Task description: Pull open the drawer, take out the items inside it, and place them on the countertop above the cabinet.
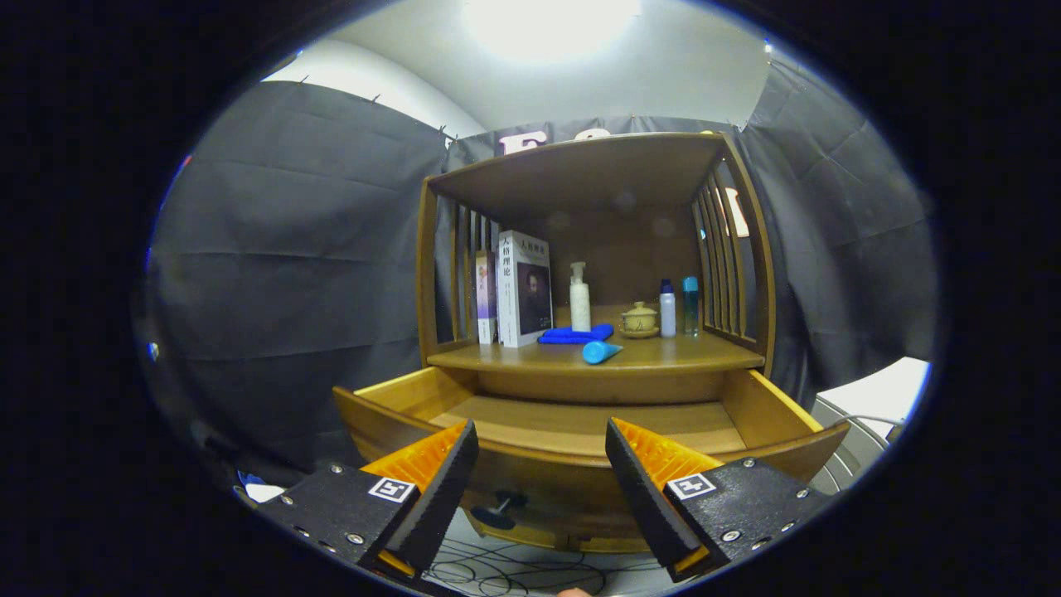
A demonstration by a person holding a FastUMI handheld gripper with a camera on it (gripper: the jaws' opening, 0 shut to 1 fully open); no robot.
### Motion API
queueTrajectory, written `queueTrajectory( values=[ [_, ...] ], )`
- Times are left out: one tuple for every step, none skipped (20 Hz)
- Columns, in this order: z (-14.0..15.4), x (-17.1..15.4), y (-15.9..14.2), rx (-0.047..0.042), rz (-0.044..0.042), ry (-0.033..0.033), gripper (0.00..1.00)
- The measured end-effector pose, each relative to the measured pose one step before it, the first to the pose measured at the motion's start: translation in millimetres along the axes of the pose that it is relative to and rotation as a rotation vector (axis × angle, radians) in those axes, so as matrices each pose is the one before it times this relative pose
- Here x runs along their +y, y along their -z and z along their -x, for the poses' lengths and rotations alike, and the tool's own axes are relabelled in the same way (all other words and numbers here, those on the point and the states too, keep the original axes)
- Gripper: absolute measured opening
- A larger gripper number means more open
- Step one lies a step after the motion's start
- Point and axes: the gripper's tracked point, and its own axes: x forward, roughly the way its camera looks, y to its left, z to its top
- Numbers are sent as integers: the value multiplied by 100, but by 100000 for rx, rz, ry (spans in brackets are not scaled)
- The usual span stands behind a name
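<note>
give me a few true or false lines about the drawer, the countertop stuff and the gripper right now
1. The wooden cabinet drawer is pulled open. True.
2. The gripper clamps the drawer's dark round knob. False: its fingers stand apart and hold nothing; the knob sits below and between them.
3. A light-blue tapered tube lies on the wooden countertop. True.
4. The white pump bottle lies on its side. False: it stands upright.
5. The folded blue cloth sits inside the drawer. False: it rests on the countertop, beside the upright books.
</note>
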Motion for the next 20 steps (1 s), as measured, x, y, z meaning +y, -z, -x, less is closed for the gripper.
queueTrajectory(
  values=[
    [178, 296, 733, 548, 1735, -953, 95],
    [291, 384, 785, 535, 1179, -1147, 95],
    [614, 583, 925, 1021, 709, -1408, 95],
    [311, 415, 894, 760, 637, -1041, 95],
    [159, 362, 899, 1999, 944, -836, 95],
    [-192, 344, 976, 2454, 1237, -763, 95],
    [-274, 16, 594, 1791, 890, 322, 95],
    [-304, 0, 237, 1145, 358, 555, 95],
    [-425, -46, 199, 757, -258, 876, 95],
    [-422, -211, 215, 971, -636, 1210, 94],
    [-540, -125, 349, 1279, -665, 814, 94],
    [-393, 10, 286, 1065, -298, 491, 94],
    [-291, 139, 57, 563, -404, -624, 94],
    [-308, 289, -12, -429, -230, -71, 94],
    [-150, -69, 76, 48, 485, 223, 94],
    [-106, 171, 147, 25, -116, -463, 94],
    [-199, 651, 201, 288, 218, -857, 94],
    [-302, 359, 270, 478, 470, -827, 94],
    [-124, 300, 56, 225, -105, -490, 94],
    [-183, 269, -47, 278, -598, -430, 94]
  ],
)
